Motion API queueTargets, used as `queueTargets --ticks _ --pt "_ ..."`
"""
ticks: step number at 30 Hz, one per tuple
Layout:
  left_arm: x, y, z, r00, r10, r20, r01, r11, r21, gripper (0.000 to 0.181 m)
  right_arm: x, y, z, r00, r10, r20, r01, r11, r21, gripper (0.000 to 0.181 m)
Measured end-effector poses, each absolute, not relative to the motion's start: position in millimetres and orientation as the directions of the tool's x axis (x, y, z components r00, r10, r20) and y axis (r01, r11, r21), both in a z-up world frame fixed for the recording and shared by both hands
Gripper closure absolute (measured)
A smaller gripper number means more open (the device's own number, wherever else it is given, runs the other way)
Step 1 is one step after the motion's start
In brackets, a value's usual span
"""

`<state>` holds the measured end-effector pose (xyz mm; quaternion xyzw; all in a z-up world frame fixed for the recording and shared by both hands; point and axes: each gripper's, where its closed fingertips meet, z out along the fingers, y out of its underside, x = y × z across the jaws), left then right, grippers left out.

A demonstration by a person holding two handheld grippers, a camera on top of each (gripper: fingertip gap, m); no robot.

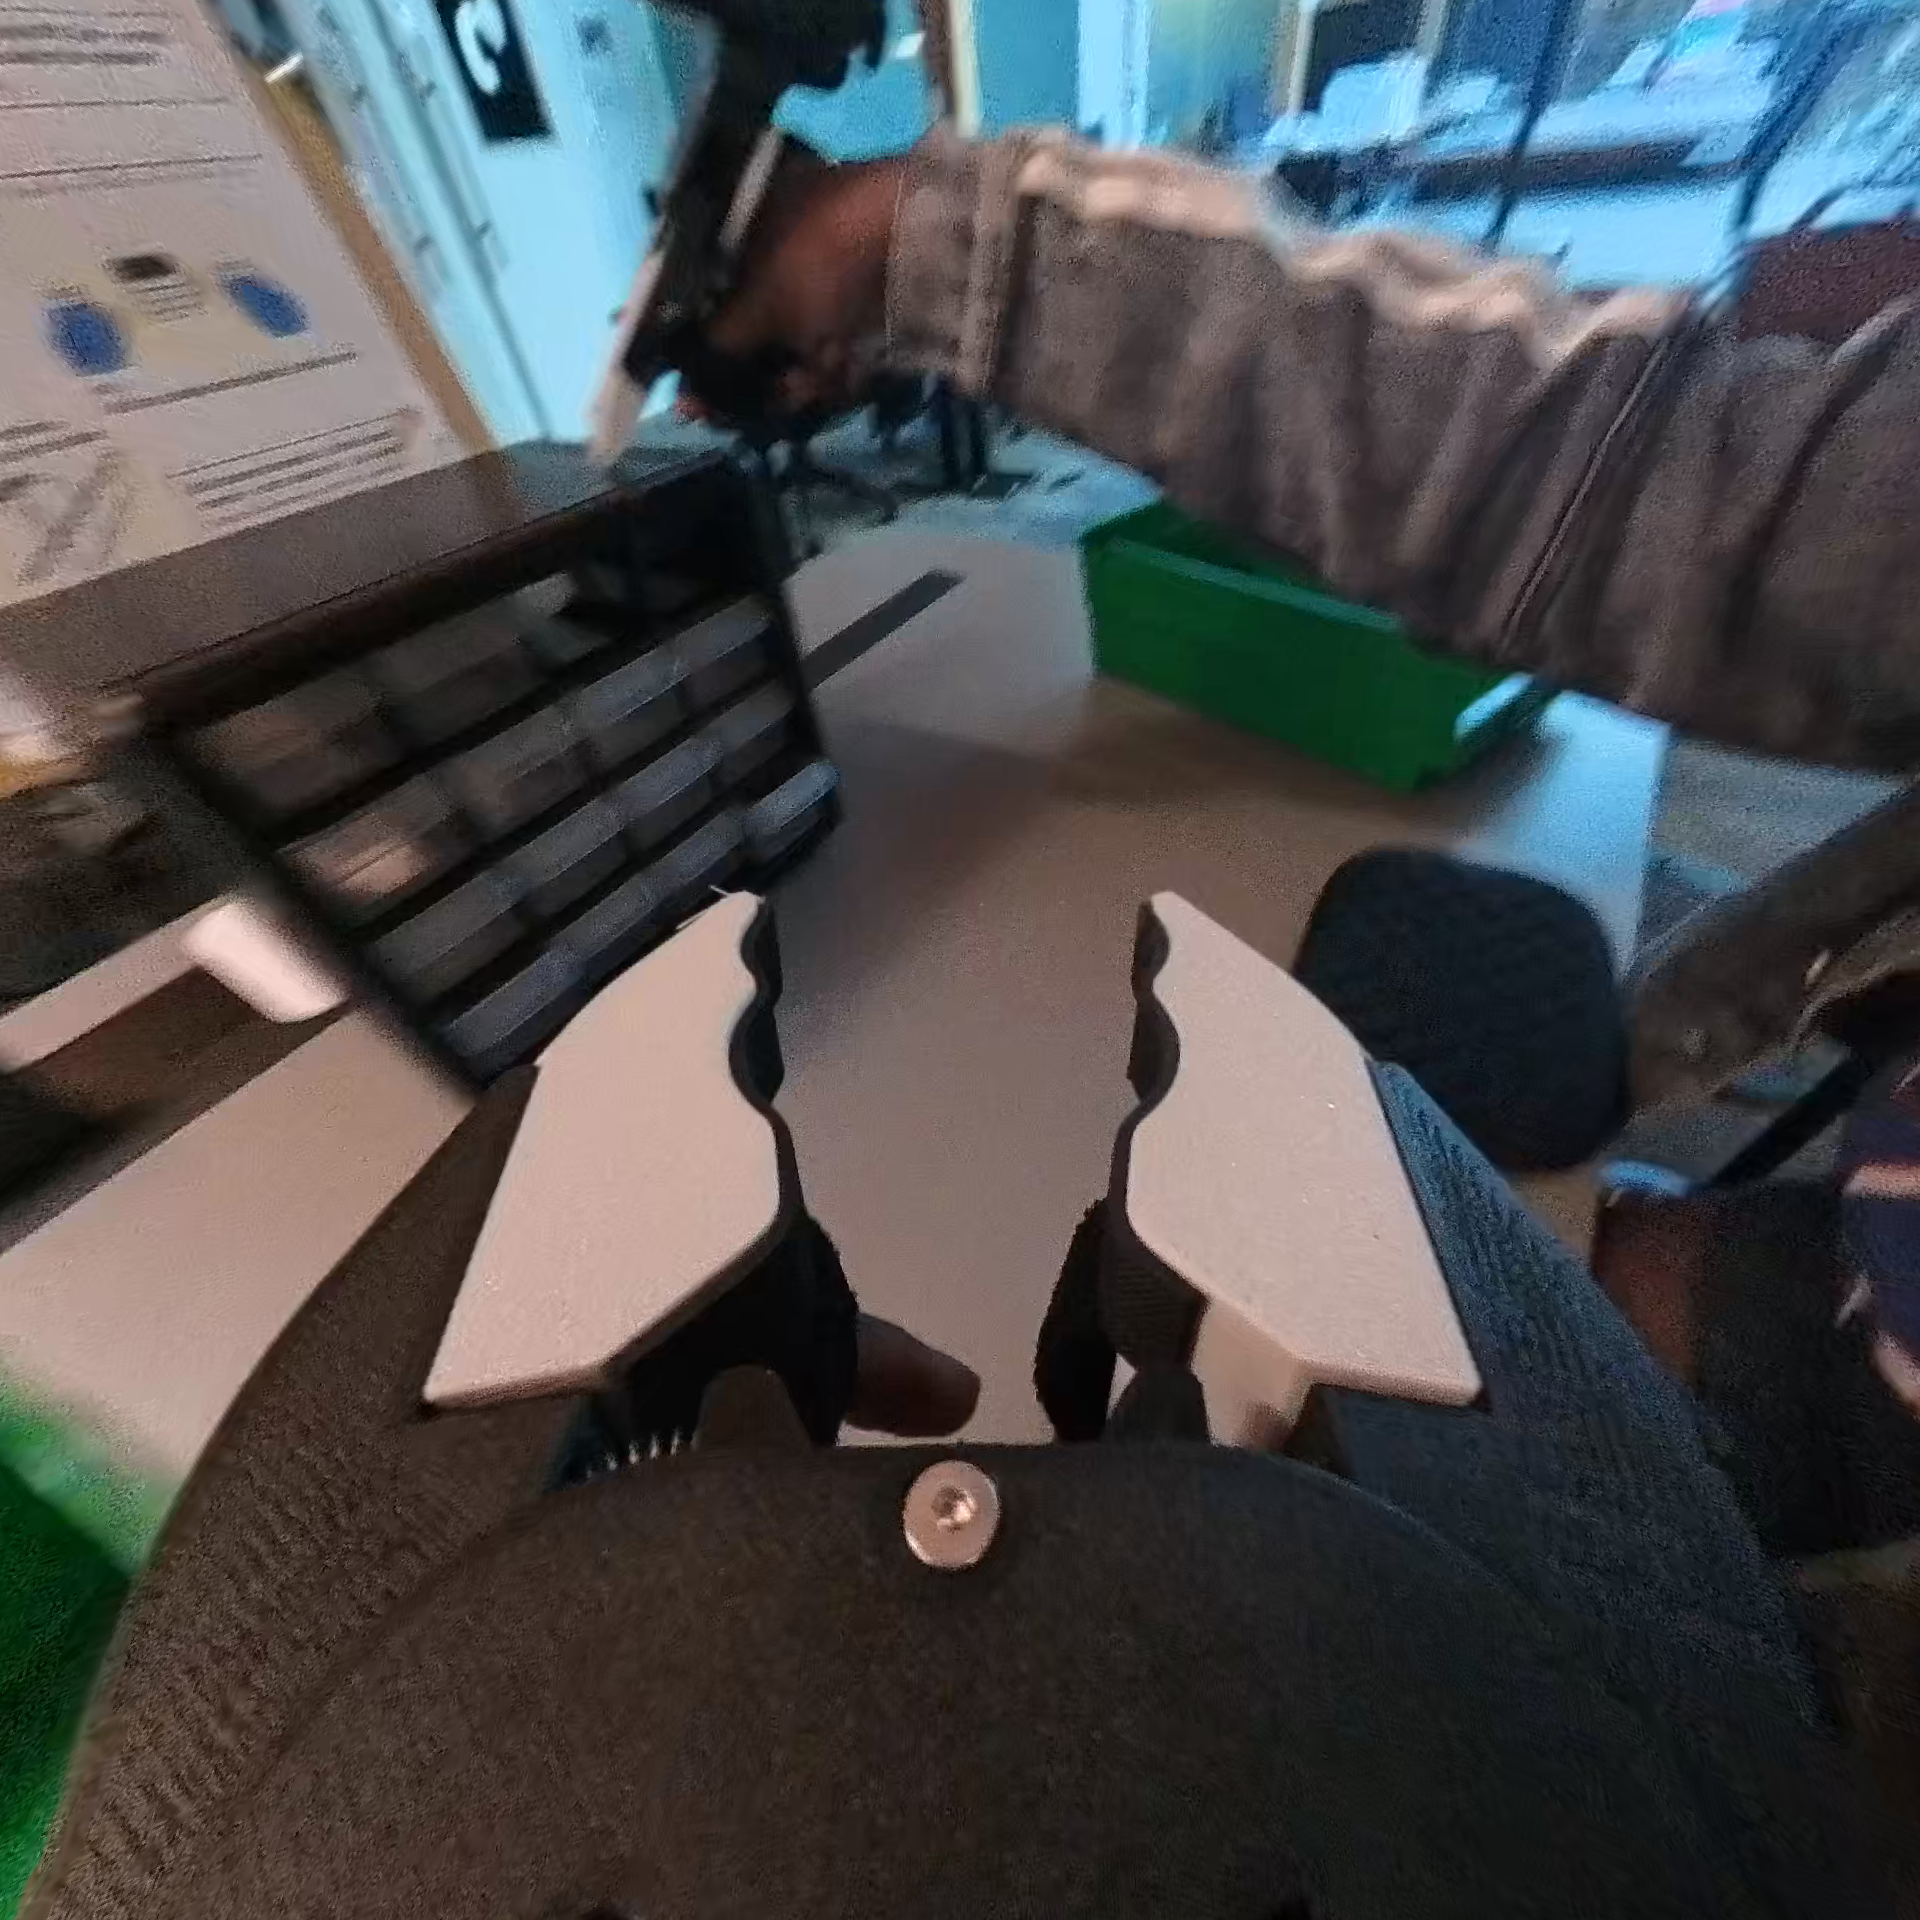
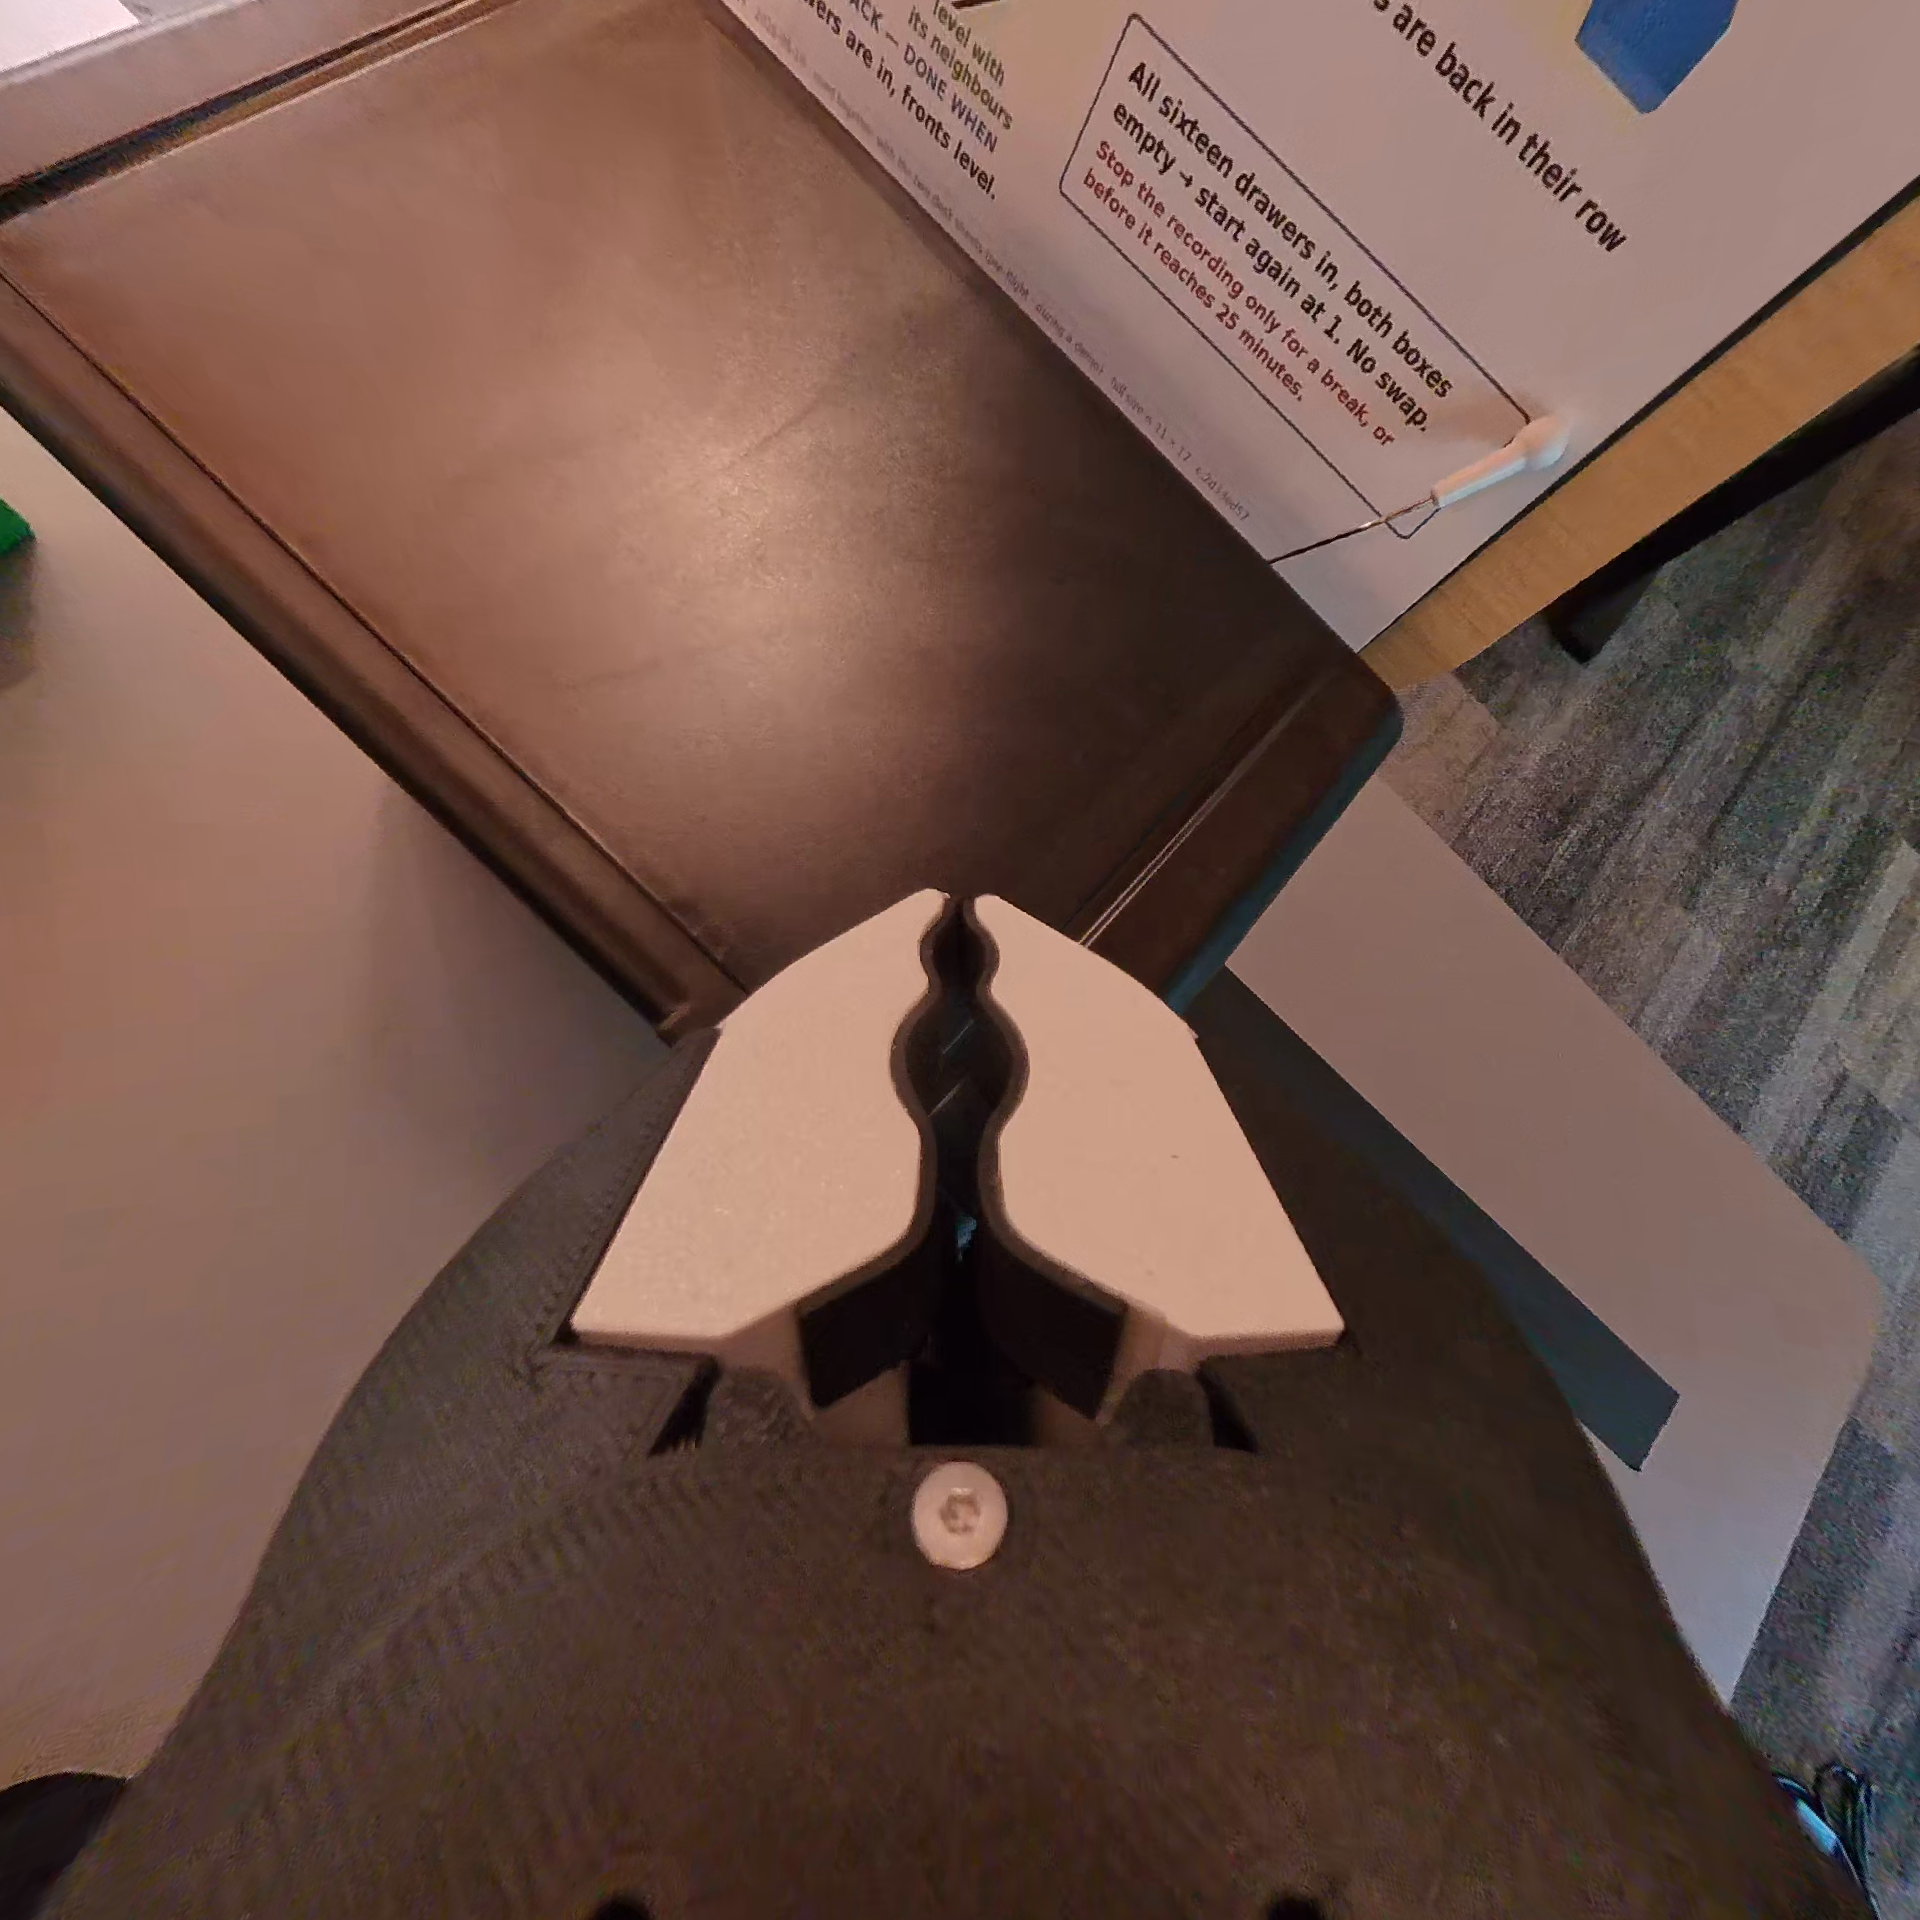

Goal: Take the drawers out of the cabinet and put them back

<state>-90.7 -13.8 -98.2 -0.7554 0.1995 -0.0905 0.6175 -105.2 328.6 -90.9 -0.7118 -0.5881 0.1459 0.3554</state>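
A black cabinet (image 1: 499,748) with rows of several small grey translucent drawers (image 1: 644,800) stands on the table, left of centre in the left wrist view. All the drawer fronts that show look pushed in. My left gripper (image 1: 951,914) is open and empty, above the table just right of the cabinet's front. My right gripper (image 2: 961,904) is shut with nothing between its fingers, held above the cabinet's dark flat top (image 2: 675,468). The right gripper also shows from afar in the left wrist view (image 1: 717,260), above the cabinet, held by a person's sleeved arm (image 1: 1351,416).
A green bin (image 1: 1278,655) stands on the table (image 1: 987,748) at the back right. A white printed sheet (image 2: 1351,208) leans behind the cabinet. A black office chair seat (image 1: 1475,1008) is to the right. Grey carpet (image 2: 1714,727) lies past the table edge.
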Motion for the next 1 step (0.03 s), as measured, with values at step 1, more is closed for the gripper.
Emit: queueTargets --ticks 1 --pt "-118.6 -26.9 -97.7 0.921 -0.359 -0.152 -0.231 -0.191 -0.954 0.116 -105.2 328.5 -90.9 0.269 0.938 0.217 0.737 -0.055 -0.674 0.18"
